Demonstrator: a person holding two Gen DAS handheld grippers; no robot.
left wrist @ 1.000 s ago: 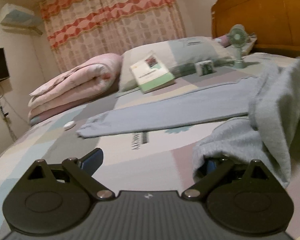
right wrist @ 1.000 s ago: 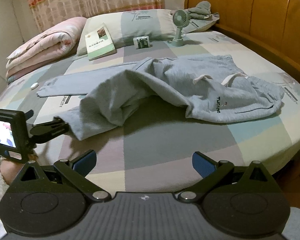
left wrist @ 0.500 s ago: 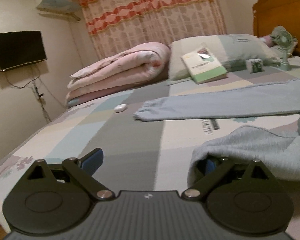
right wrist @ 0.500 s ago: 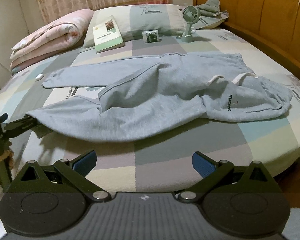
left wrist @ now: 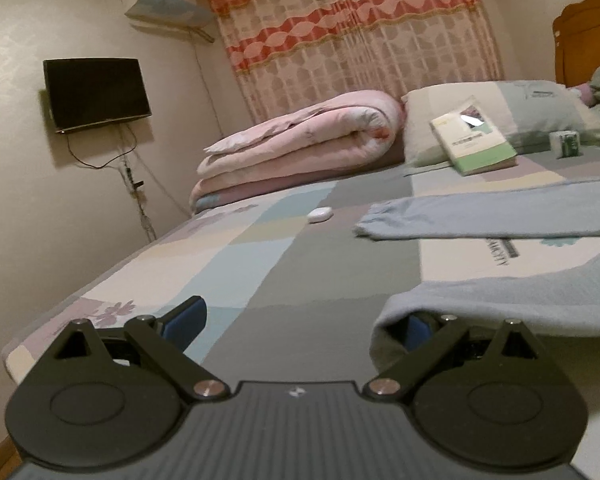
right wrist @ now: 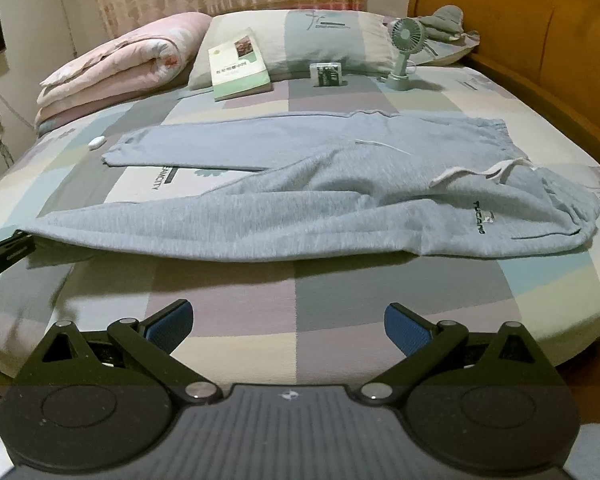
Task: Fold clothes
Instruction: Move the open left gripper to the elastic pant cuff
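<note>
Left gripper [left wrist: 300, 320]: jaws spread wide, nothing pinched between them; the cuff of the near trouser leg [left wrist: 512, 292] draped over the right-hand finger alone, hiding most of its blue pad, the other pad bare at 9 o'clock. Seen from the right wrist view, that same left gripper [right wrist: 10, 250] sits at 9 o'clock at the bed's edge, touching the hem end of the leg. Right gripper [right wrist: 288, 324]: jaws also wide apart, empty, hovering over bare bedsheet [right wrist: 340, 292] at the near edge, clear of the cloth.

Grey sweatpants [right wrist: 340, 200] spread across the bed, straight ahead at 12 o'clock from the right jaws. Long axis crosswise, from 9 to 3 o'clock: hems at the 9 o'clock end, waistband [right wrist: 508, 148] with drawstring and printed logo toward 2 o'clock. Far leg [right wrist: 228, 144] flat and fairly straight; near leg diverging from it toward the left gripper, so a wedge of sheet shows between the two. Waist end bunched and rumpled rather than flat.

Probably a laying-out stage, no fold made yet. Likely next: bringing one leg onto the other, or smoothing the waist. Left gripper nearer the hems, already in contact; right gripper nearer the waistband, though not touching. Cloth only draped on one finger, so liable to slip off unless clamped.

Beyond the garment, toward 12 o'clock: book [right wrist: 238, 66], small fan [right wrist: 404, 52], pillow [right wrist: 332, 36], rolled pink quilt [right wrist: 120, 64], small white object [right wrist: 96, 143] near the far hem.
</note>
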